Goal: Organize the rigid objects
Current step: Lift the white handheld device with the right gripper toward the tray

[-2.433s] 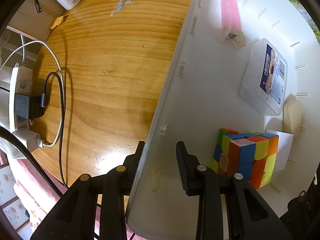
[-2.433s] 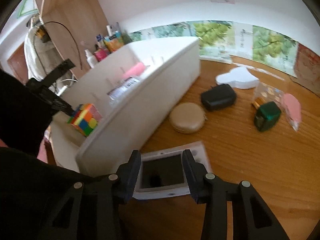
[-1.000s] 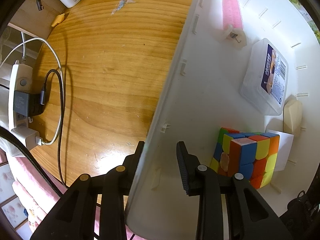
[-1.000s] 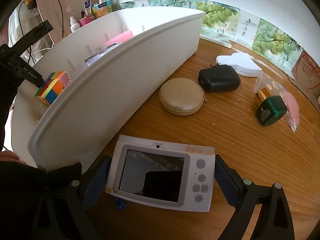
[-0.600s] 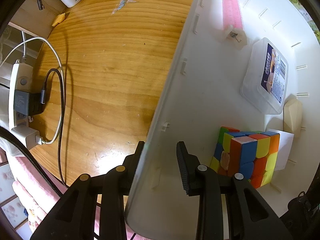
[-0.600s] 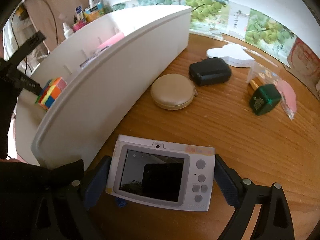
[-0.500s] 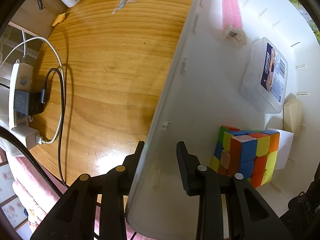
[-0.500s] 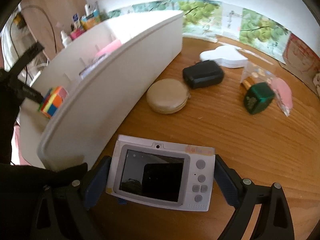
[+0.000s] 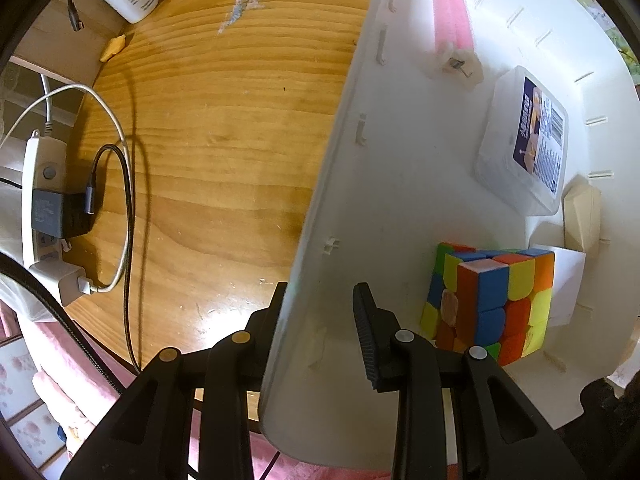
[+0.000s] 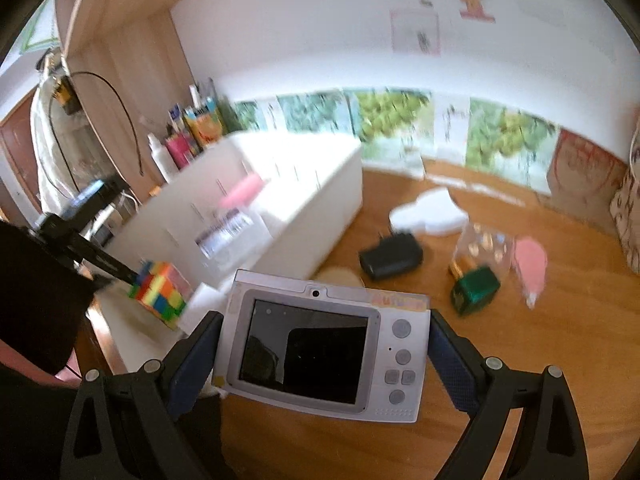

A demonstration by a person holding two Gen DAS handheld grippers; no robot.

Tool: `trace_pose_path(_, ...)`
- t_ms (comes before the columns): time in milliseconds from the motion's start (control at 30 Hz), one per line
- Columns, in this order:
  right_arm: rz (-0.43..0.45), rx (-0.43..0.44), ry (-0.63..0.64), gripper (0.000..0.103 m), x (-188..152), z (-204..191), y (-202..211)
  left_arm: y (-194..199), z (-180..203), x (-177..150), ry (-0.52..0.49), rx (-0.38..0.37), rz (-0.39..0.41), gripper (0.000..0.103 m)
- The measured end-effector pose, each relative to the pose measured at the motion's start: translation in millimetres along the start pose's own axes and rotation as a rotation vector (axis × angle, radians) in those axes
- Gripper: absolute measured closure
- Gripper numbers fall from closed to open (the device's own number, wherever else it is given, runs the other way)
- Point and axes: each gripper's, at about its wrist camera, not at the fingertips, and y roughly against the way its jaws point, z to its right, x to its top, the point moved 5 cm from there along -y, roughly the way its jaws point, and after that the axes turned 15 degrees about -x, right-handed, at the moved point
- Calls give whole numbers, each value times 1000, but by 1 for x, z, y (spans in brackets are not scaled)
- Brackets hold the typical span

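I'm in a home, looks like a bedroom or living corner. I'm working at a wooden table [image 9: 224, 128] with a white power strip [image 9: 40, 208] and chargers plugged in at its edge. Toiletry bottles [image 10: 160, 158] and colourful packs stand by a wooden cabinet [image 10: 132, 64]. The white wall [image 10: 320, 32] has children's stickers and a leafy green border strip [image 10: 384, 124]. Household clutter lies on the table: a black charger [image 10: 390, 260], a green perfume bottle [image 10: 476, 290], a pink item in a clear bag [image 10: 530, 266]. Pink fabric [image 9: 60, 380] shows below the table edge; I can't tell what it is.
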Motion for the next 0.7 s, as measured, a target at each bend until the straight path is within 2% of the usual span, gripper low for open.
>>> trace_pose_path(333,119,100,124,6,39,-42,25,5,14,4,-28,20,8,69)
trace_pose_path(700,118,206,269,6,50,-98,17,5,24,7,-13,11,21,69)
